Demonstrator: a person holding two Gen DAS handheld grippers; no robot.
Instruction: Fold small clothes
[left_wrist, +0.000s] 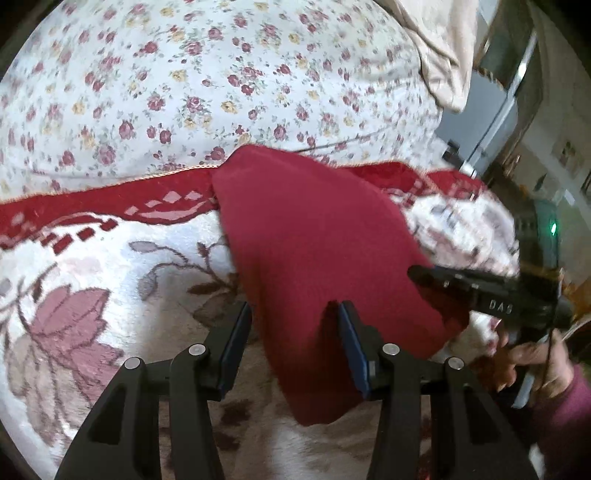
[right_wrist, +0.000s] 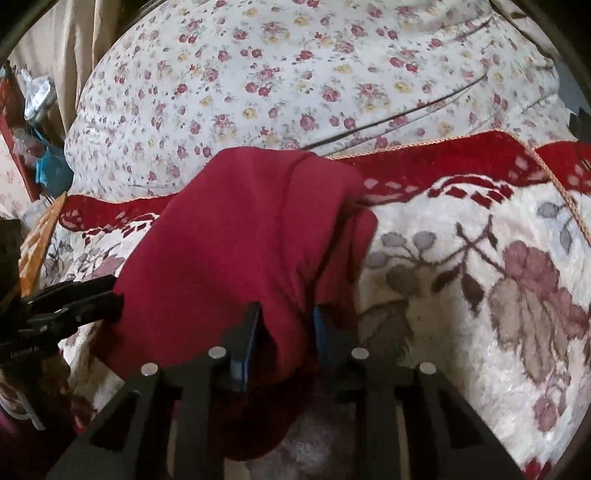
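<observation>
A dark red garment (left_wrist: 314, 236) lies on a cream blanket with a large leaf pattern (left_wrist: 92, 280). My left gripper (left_wrist: 293, 314) is open, its fingers wide apart, with the garment's near edge lying between them and draped over the right finger (left_wrist: 354, 343). In the right wrist view the same red garment (right_wrist: 240, 236) hangs bunched between my right gripper's (right_wrist: 286, 317) fingers, which are shut on its near fold. The right gripper also shows at the right of the left wrist view (left_wrist: 480, 291), and the left gripper at the left of the right wrist view (right_wrist: 74, 299).
A white bedspread with small roses (left_wrist: 221, 81) covers the bed beyond the blanket's red border (left_wrist: 110, 203). A beige curtain (left_wrist: 443, 48) hangs at the far right. Clutter and a blue bag (right_wrist: 51, 166) sit beside the bed on the left.
</observation>
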